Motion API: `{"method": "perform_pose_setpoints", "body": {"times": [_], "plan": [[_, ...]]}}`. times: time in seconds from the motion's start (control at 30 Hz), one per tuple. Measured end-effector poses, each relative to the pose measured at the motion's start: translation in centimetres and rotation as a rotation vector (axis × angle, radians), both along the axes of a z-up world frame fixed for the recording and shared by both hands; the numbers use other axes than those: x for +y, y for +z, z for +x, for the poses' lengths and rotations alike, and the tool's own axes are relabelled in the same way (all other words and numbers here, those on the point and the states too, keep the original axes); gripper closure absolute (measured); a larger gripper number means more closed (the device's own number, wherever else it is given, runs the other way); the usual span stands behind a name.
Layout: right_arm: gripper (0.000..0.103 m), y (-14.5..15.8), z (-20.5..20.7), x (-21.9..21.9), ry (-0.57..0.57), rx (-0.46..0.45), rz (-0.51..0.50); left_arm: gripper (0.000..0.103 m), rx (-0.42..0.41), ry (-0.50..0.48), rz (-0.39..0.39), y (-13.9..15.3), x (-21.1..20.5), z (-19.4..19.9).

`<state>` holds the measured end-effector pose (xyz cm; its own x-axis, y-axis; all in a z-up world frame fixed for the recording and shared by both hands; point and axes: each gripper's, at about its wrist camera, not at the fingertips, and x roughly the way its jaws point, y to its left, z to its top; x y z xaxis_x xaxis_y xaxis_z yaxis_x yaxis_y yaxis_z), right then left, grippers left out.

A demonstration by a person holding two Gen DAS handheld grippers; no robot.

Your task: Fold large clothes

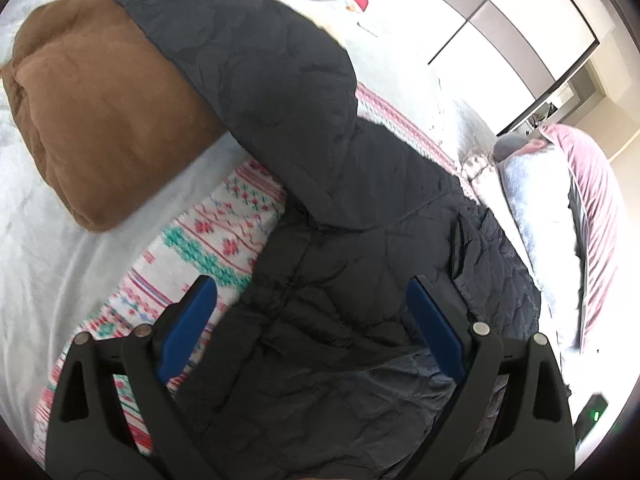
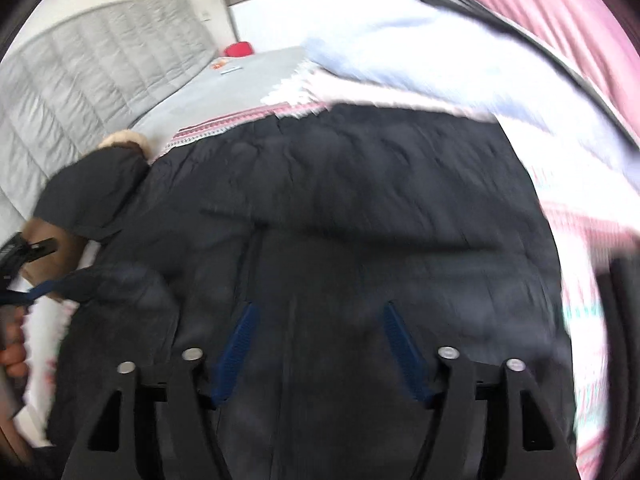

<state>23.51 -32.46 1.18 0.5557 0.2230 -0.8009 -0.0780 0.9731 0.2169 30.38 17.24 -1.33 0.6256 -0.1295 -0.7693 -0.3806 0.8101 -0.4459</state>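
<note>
Blue-padded left tool hangs spread wide, pinching nothing, over the black quilted puffer coat, which lies crumpled across a white knitted blanket with pink and teal patterns on the bed. Its brown fleece-lined hood sits at ten o'clock. Blurred, the right tool also stands spread above the coat's dark back panel, gripping nothing.

No words, numbers or brand names can be read in either view. A small white card lies on the bed just beside a red thing, and it may have print on it, but it is too small and blurry to read.
</note>
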Motion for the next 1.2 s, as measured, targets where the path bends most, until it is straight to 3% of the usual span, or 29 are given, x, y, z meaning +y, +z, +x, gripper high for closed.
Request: {"method": "perform_pose_setpoints", "body": {"times": [0.13,0.23,0.4,0.57,0.7,0.87,0.97,1.07,1.13,1.2], "plan": [[0.017,-0.5,-3.0,-3.0,-0.046,-0.043,0.156,0.008,-0.049,0.112,0.051,1.4,3.7,-0.8],[0.017,-2.3,-2.1,-4.4,-0.088,0.033,0.206,0.008,-0.064,0.232,0.041,1.8,7.3,-2.2],[0.017,-3.6,-1.3,-6.1,-0.136,0.051,0.196,0.008,-0.114,0.397,-0.002,2.4,11.8,-4.5],[0.017,-3.5,-1.4,-7.4,-0.119,0.06,0.336,0.008,-0.138,0.41,-0.066,2.7,14.6,-2.9],[0.017,-3.5,-1.1,-7.0,-0.079,0.084,0.416,0.008,-0.147,0.383,-0.113,3.0,16.9,0.7],[0.017,-2.7,-1.1,-5.6,-0.027,0.064,0.379,0.007,-0.045,0.39,-0.039,2.6,17.8,5.1],[0.017,-2.7,-1.3,-5.2,-0.013,0.068,0.387,0.007,0.019,0.442,-0.104,0.4,19.3,6.6],[0.017,-2.5,-1.5,-5.2,-0.009,0.057,0.38,0.008,-0.02,0.529,-0.112,0.0,20.3,6.7],[0.017,-2.3,-1.6,-5.4,-0.007,0.047,0.376,0.012,-0.061,0.556,-0.071,0.6,20.2,6.6],[0.017,-2.2,-1.7,-5.6,-0.006,0.045,0.391,0.038,-0.087,0.564,-0.031,1.5,19.9,6.8]]}}
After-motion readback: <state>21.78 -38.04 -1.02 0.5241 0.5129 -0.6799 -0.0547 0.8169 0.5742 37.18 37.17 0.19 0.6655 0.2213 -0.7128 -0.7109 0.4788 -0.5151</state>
